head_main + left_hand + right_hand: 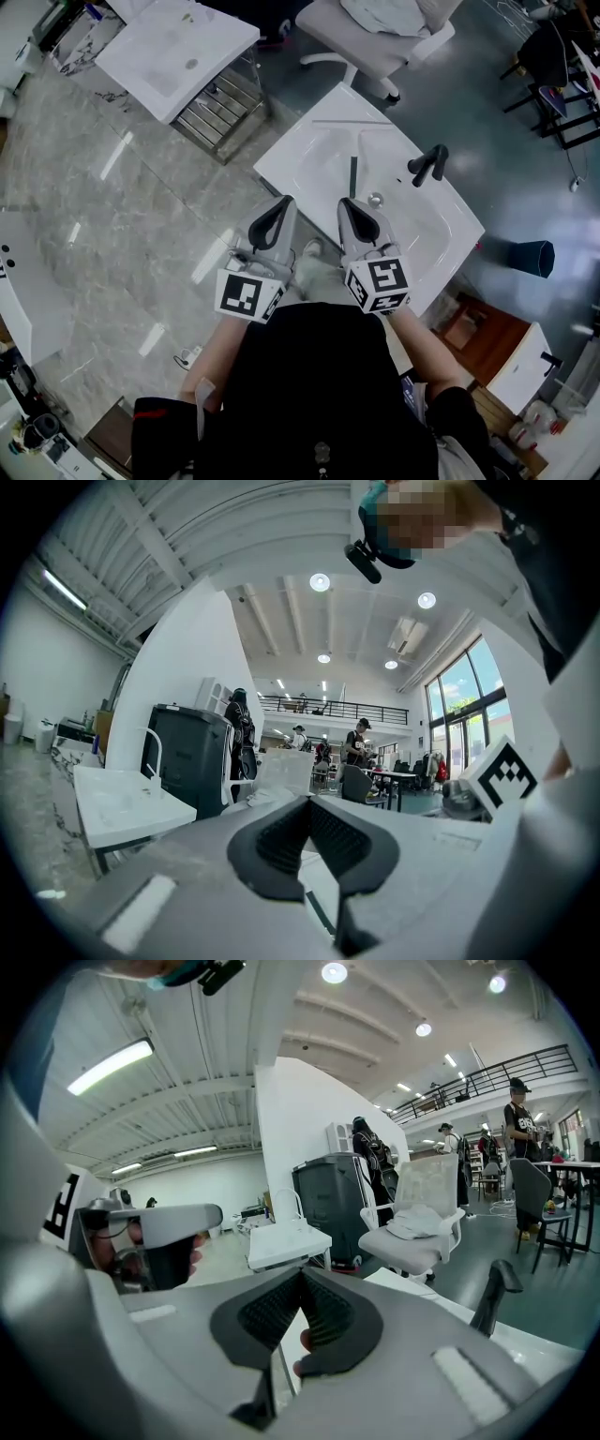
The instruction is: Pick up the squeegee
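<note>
Side by side they hover, left gripper (278, 212) and right gripper (352, 212) both with jaws pressed together on nothing, and the squeegee (353, 176) lies just ahead of the right gripper's tips on the white sink (309, 155), black faucet (428, 165) off to its right.

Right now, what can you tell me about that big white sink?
The sink is a white, glossy, rectangular basin with rounded corners, and it looks like ceramic. In the head view it lies level and turned at an angle to the person. A black tap stands on its right-hand rim, a round metal drain sits in the bowl, and a slim dark bar, likely the squeegee, lies inside the bowl.
</note>
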A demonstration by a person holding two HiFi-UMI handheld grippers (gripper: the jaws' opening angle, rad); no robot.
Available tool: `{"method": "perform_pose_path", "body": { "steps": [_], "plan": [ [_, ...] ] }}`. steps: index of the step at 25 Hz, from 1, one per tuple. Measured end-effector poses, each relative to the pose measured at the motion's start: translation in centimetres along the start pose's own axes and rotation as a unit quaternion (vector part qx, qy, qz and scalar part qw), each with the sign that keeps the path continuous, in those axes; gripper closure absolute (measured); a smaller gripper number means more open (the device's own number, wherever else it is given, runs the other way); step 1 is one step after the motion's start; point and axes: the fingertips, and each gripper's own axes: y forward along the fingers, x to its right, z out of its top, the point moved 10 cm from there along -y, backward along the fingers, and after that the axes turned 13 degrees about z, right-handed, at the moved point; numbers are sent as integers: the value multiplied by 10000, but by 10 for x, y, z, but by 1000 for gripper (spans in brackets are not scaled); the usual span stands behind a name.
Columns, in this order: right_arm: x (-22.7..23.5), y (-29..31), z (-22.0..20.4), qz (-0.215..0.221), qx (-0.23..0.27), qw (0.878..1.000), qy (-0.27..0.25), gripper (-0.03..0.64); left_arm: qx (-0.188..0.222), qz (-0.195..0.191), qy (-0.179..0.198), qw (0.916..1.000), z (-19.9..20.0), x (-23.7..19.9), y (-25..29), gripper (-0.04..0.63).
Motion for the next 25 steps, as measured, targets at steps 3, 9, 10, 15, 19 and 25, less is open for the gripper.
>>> {"method": "perform_pose_path", "body": {
  "steps": [3,9,10,15,19,25],
  "plan": [
    [13,3,3,58,49,10000,-2,614,15,65,-120,9999,-1,3,10,594],
    [27,2,9,92,138,9999,-26,614,86,99,-60,9999,6,13,22,594],
    [29,1,11,92,156,9998,-31,614,104,81,-41,9999,8,15,25,594],
    [38,1,15,37,197,9998,-92,614,140,-5,-12,9999,10,21,38,594],
    [46,1,14,-73,180,9998,-73,614,72,-167,18,9998,6,24,48,594],
    [61,-1,10,-279,136,9995,67,614,-13,-383,-19,9993,4,27,69,594]
  ]
}}
